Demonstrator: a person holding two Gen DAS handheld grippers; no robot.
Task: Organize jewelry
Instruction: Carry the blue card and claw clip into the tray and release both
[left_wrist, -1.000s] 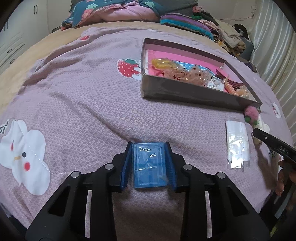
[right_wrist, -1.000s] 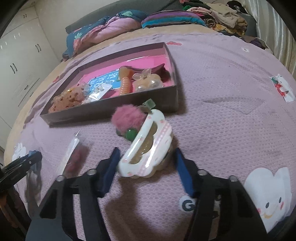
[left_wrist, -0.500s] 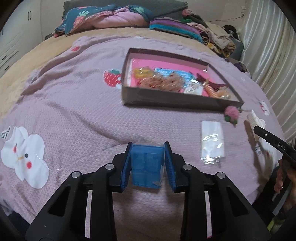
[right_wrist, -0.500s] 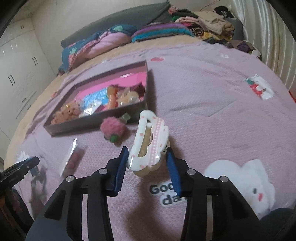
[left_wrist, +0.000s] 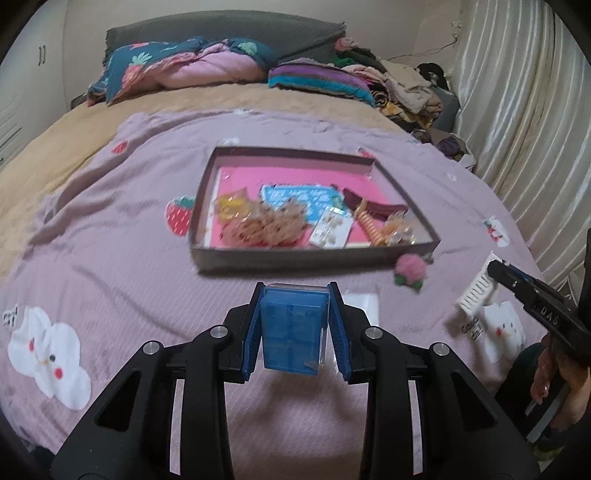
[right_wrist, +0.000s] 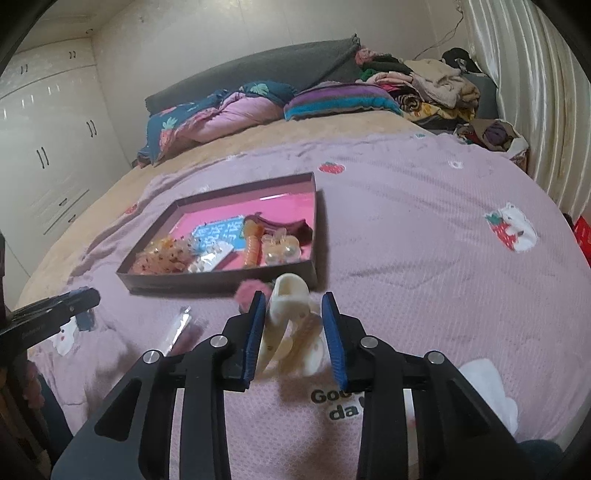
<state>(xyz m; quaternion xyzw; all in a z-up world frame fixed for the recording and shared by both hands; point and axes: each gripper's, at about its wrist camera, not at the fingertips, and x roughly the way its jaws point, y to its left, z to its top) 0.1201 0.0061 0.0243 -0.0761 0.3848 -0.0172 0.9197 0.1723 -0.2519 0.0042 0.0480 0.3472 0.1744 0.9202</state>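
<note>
Bed (left_wrist: 110, 229): more of it is seen from both wrists than a second ago.
Tray (left_wrist: 280, 261): lies on the bed beyond both grippers, smaller than before.
Left gripper (left_wrist: 293, 325): clamped on a blue case (left_wrist: 291, 328), held off the bed.
Right gripper (right_wrist: 293, 332): jaws closing, hair claw (right_wrist: 286, 325) between them, lifted where it lay before.

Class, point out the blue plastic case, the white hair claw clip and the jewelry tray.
blue plastic case (left_wrist: 291, 328): left wrist view, front face.
white hair claw clip (right_wrist: 286, 295): right wrist view, top end.
jewelry tray (left_wrist: 295, 260): left wrist view, near wall.
</note>
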